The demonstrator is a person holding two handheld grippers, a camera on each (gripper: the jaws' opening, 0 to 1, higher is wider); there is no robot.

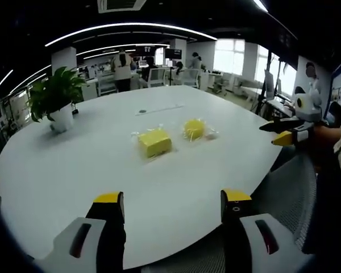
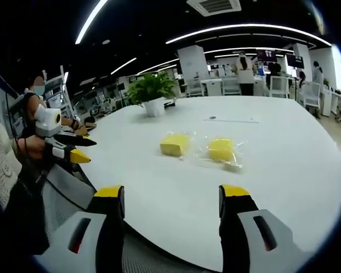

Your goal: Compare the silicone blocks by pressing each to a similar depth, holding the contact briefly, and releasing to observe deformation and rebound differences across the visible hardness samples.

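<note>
Two yellow silicone blocks in clear wrappers lie on the white round table [image 1: 74, 170]. In the left gripper view the larger block [image 1: 154, 142] is on the left and the smaller block [image 1: 194, 129] on the right. My left gripper [image 1: 173, 206] is open above the table's near edge, well short of both blocks. My right gripper [image 1: 284, 132] comes in from the right, off the table edge. In the right gripper view my right gripper [image 2: 171, 200] is open, with one block [image 2: 175, 144] and the other block [image 2: 220, 149] ahead on the table [image 2: 284, 170]. The left gripper [image 2: 68, 149] appears at the left.
A potted green plant [image 1: 55, 99] stands on the table's far left; it is also seen as the plant [image 2: 152, 92] at the back. A grey mesh chair [image 1: 290, 193] is by the table edge. Desks, chairs and people fill the office behind.
</note>
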